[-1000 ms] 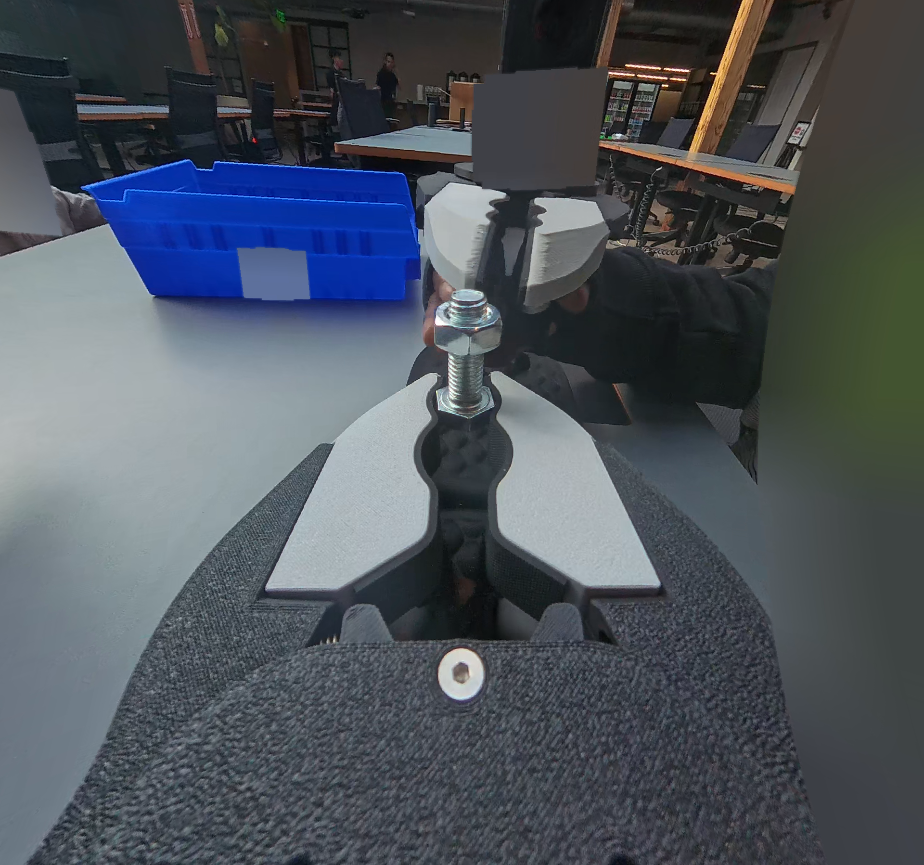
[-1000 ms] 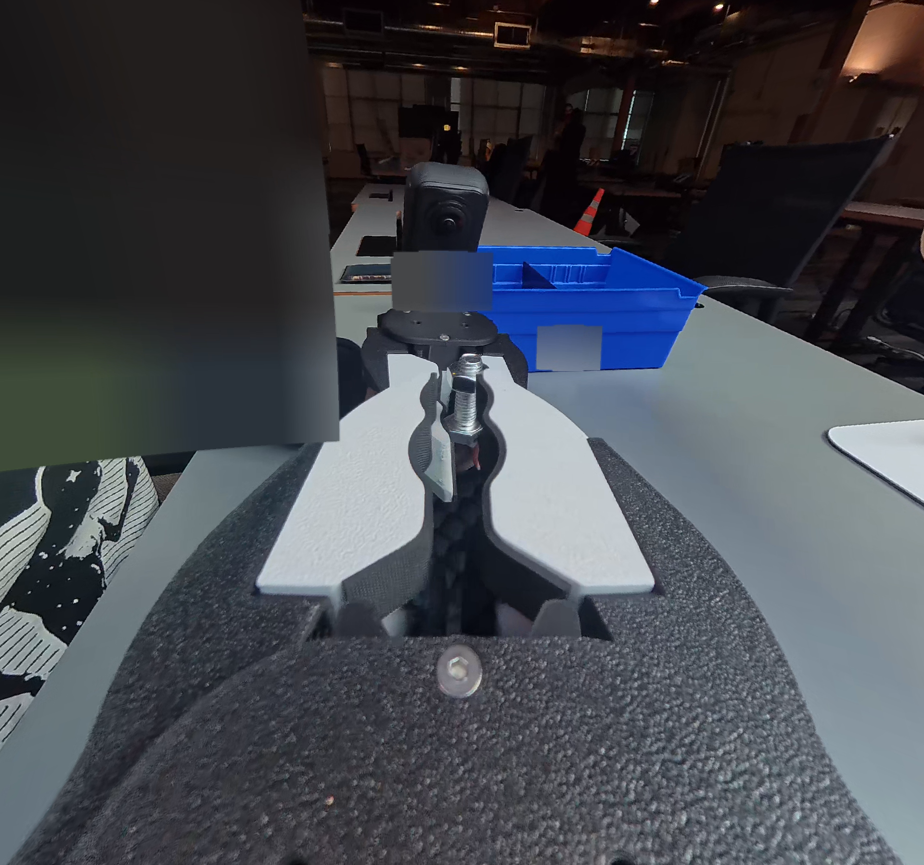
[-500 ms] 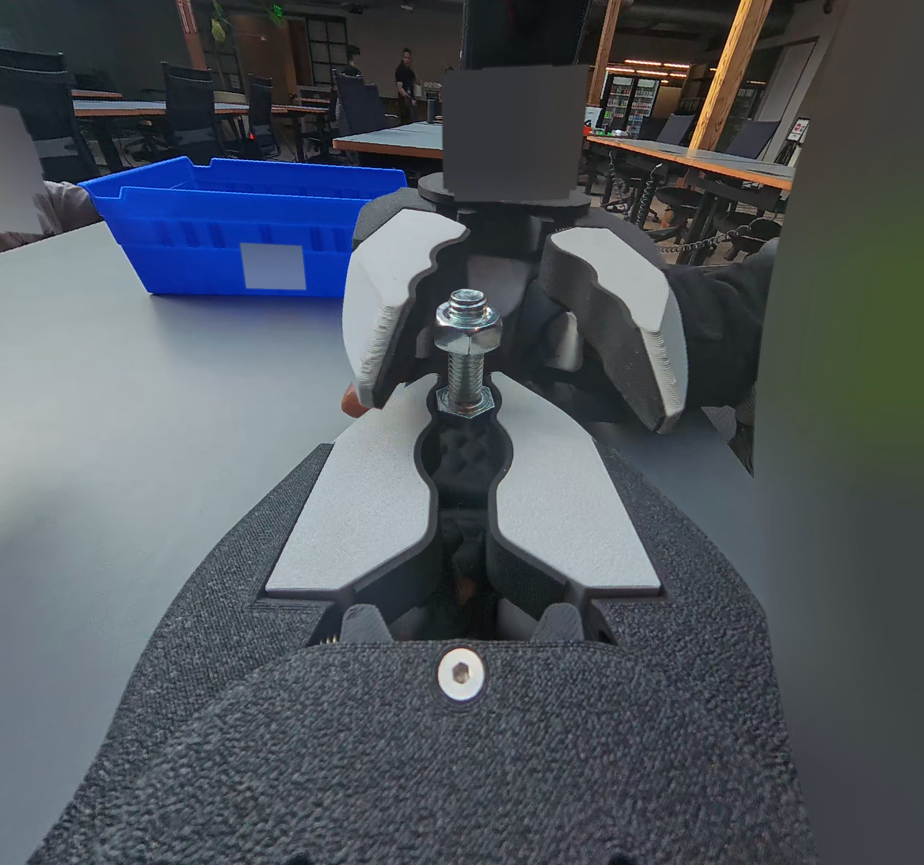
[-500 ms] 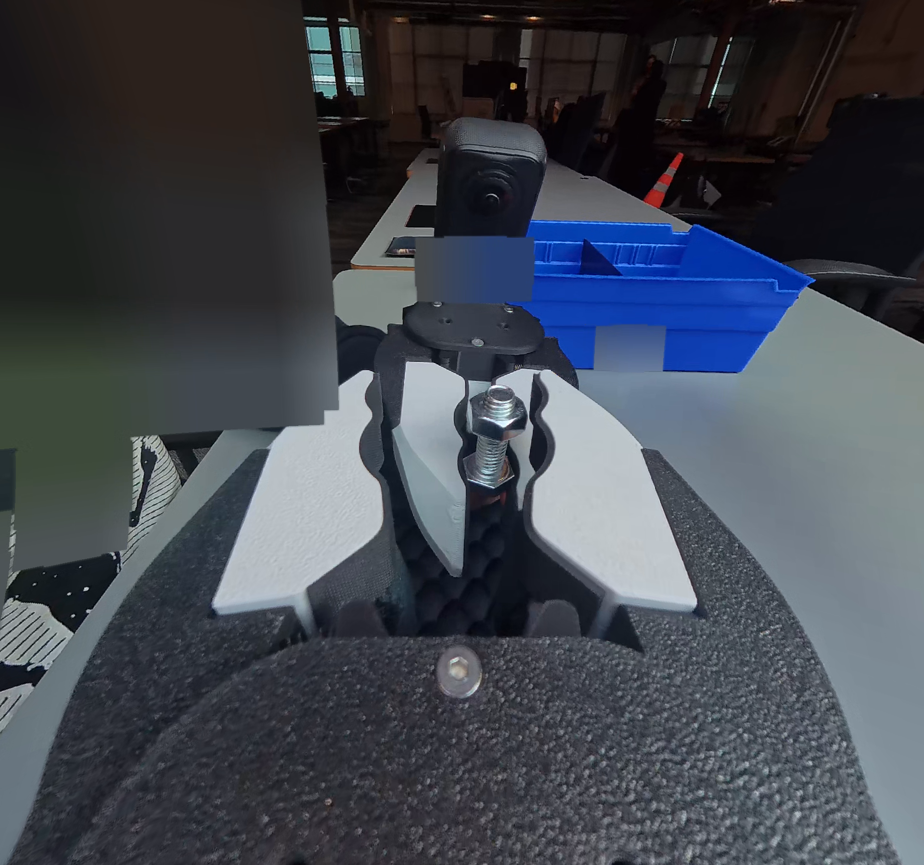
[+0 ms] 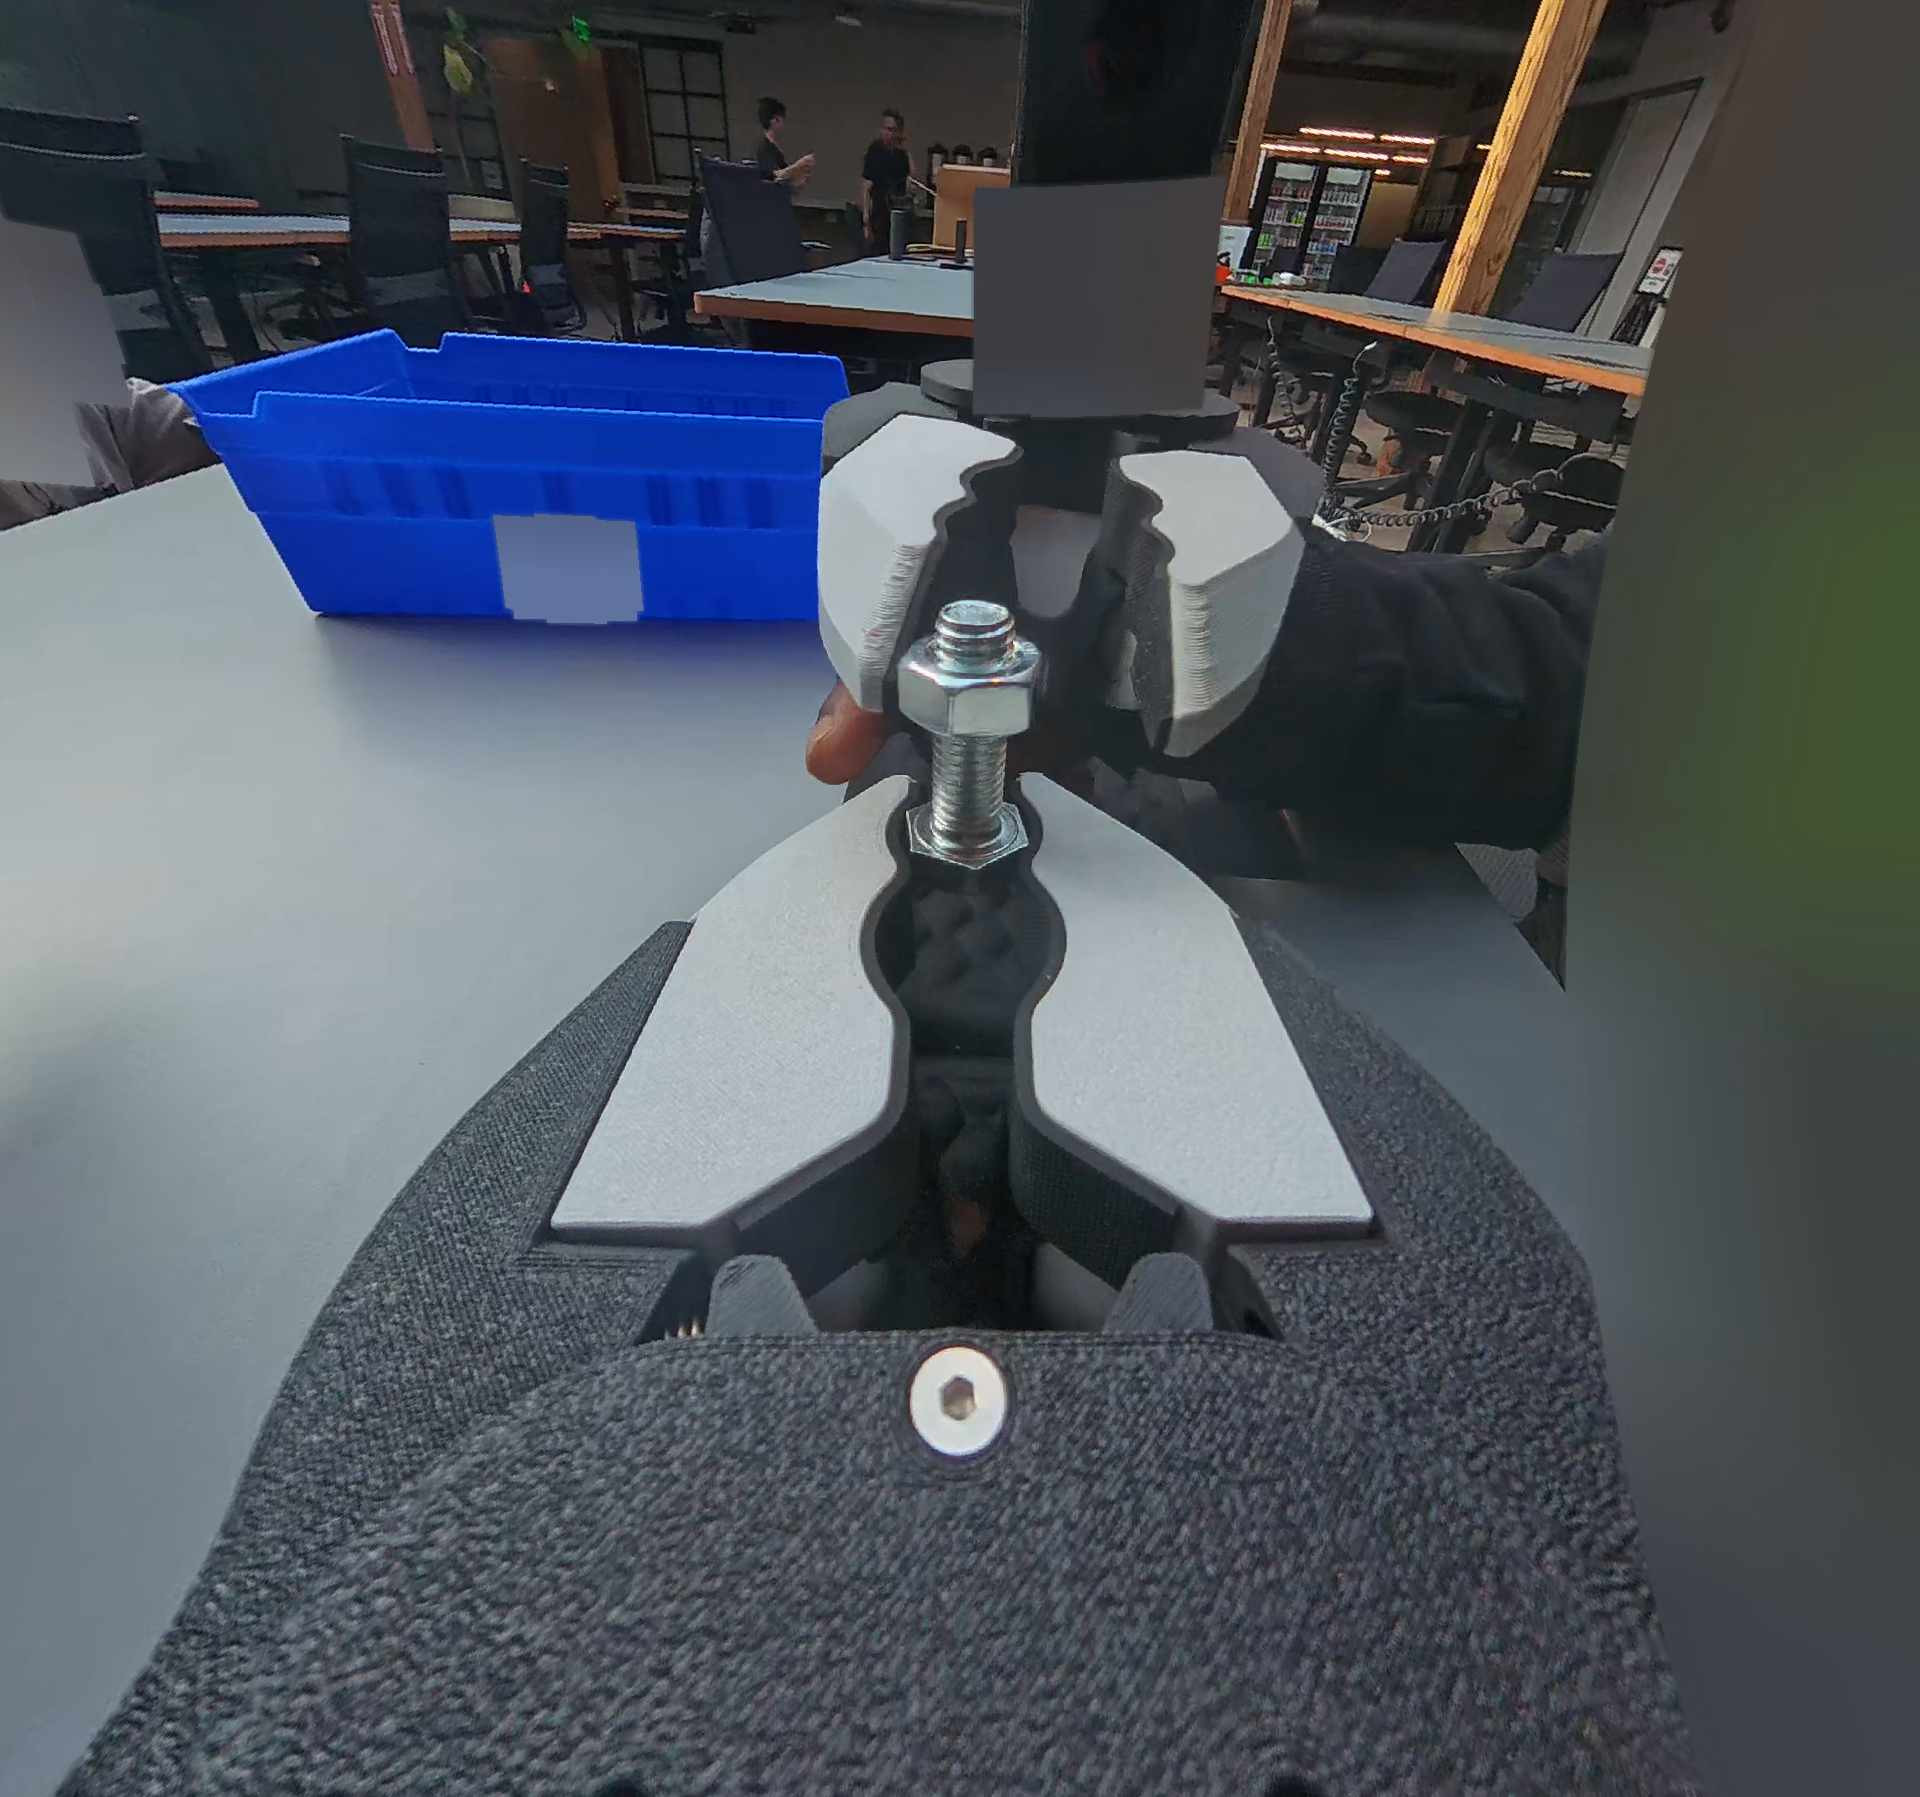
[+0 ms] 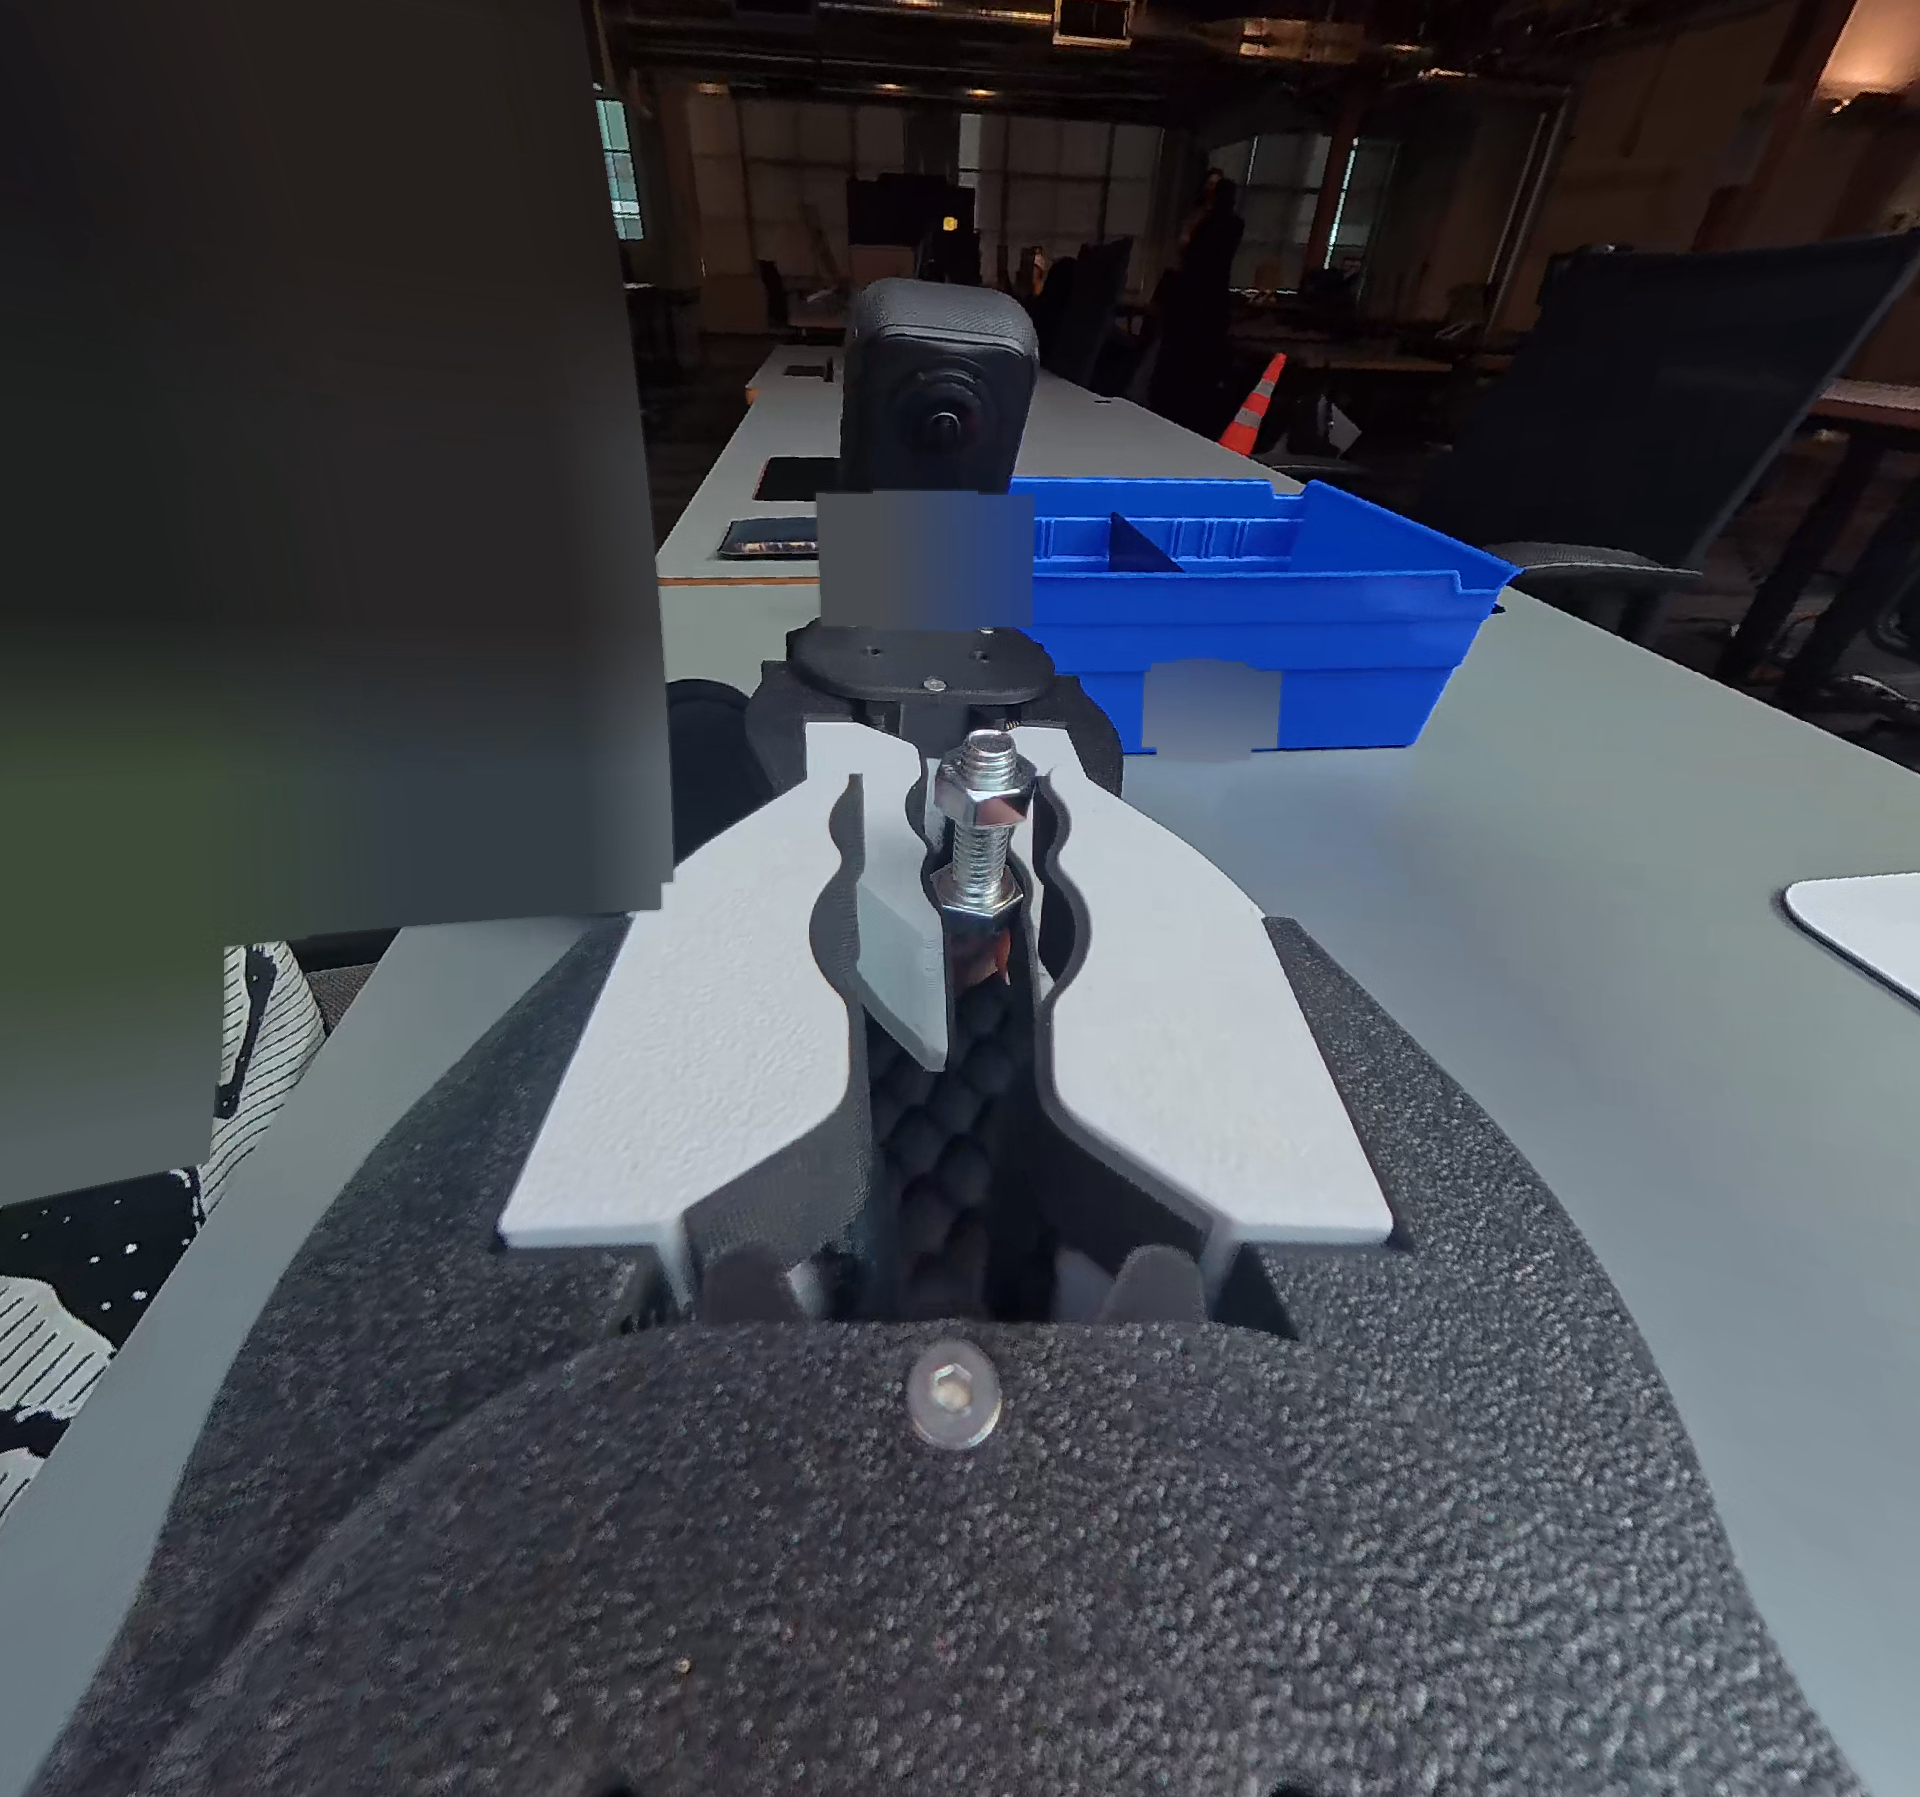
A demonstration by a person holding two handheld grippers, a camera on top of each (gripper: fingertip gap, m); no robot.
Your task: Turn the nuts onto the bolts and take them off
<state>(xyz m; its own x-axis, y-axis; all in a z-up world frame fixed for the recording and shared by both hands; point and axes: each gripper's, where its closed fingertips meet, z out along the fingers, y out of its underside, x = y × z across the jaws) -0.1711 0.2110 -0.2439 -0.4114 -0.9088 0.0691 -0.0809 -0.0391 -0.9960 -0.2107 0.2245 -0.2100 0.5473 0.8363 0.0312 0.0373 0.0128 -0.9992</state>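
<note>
With the left gripper (image 5: 966, 812) clamping the bolt (image 5: 964, 791) head, the right gripper (image 6: 987, 812), pinching the hex nut (image 5: 968, 689) above it, should turn squarely, I judge.

The bolt (image 5: 964, 791) is held upright over the desk (image 5: 312, 864); the bin (image 5: 520, 490) is set behind it, towards the far edge.

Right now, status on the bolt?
Left gripper shut on bolt head. Right gripper straddles nut near thread top, grip unclear. Blue bin well aside.
</note>
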